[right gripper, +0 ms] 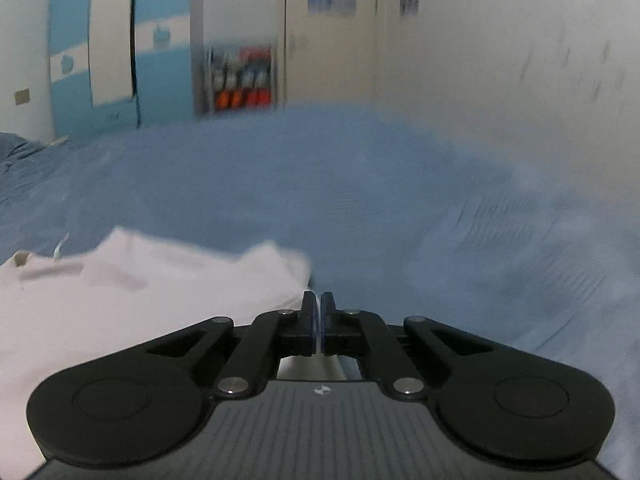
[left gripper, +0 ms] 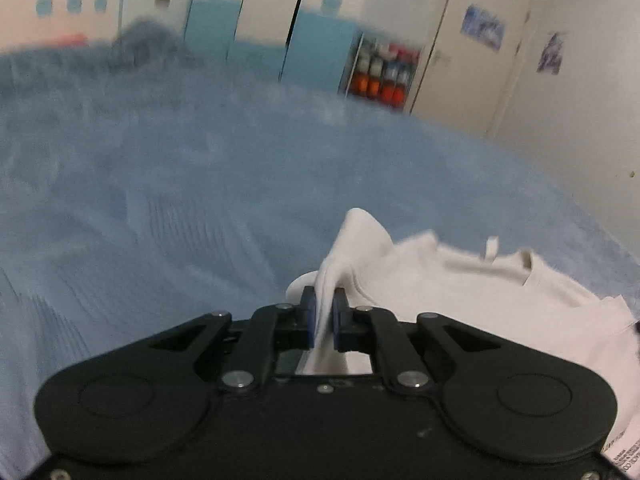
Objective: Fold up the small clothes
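Both grippers pinch a white garment over a blue bedspread.

The left gripper (left gripper: 323, 304) clamps a bunched fold of the white garment (left gripper: 460, 280); the right gripper (right gripper: 319, 308) is closed on a thin edge at the opposite side, probably to stretch the cloth flat between them; it lies spread on the blue bedspread (right gripper: 360, 184), seemingly not yet folded.

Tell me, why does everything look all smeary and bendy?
Left wrist view: the blue bedcover is streaked with motion blur, though the left gripper looks sharp. Right wrist view: the white shirt and walls smear sideways; the fisheye lens bends the cupboard doors.
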`<action>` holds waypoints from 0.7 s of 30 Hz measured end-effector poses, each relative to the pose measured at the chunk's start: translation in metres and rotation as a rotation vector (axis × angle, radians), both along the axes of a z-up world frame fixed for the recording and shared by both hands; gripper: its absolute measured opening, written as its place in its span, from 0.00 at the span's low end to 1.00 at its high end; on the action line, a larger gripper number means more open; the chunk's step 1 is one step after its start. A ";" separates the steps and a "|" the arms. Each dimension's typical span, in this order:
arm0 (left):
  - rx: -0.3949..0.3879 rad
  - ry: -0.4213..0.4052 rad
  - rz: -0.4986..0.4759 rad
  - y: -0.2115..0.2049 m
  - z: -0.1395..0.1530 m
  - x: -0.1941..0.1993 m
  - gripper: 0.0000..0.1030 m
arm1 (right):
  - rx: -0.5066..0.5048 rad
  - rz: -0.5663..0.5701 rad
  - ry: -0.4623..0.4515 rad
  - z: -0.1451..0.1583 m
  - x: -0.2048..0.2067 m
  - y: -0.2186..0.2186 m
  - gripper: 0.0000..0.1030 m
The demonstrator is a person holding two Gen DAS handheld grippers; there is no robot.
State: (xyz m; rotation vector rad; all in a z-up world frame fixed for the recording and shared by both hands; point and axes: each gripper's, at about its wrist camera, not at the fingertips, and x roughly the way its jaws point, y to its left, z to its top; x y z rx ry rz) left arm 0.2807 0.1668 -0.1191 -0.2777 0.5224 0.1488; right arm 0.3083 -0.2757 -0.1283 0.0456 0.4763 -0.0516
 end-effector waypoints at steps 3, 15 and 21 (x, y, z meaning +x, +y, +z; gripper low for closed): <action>0.044 -0.011 0.018 -0.004 -0.004 0.004 0.08 | -0.073 -0.071 -0.052 -0.003 -0.003 0.008 0.00; -0.056 0.104 0.119 0.026 -0.043 0.024 0.45 | 0.100 -0.124 0.090 -0.026 0.008 -0.027 0.02; 0.085 0.088 0.063 0.010 -0.002 -0.014 0.49 | 0.070 0.050 0.065 0.012 -0.016 0.002 0.12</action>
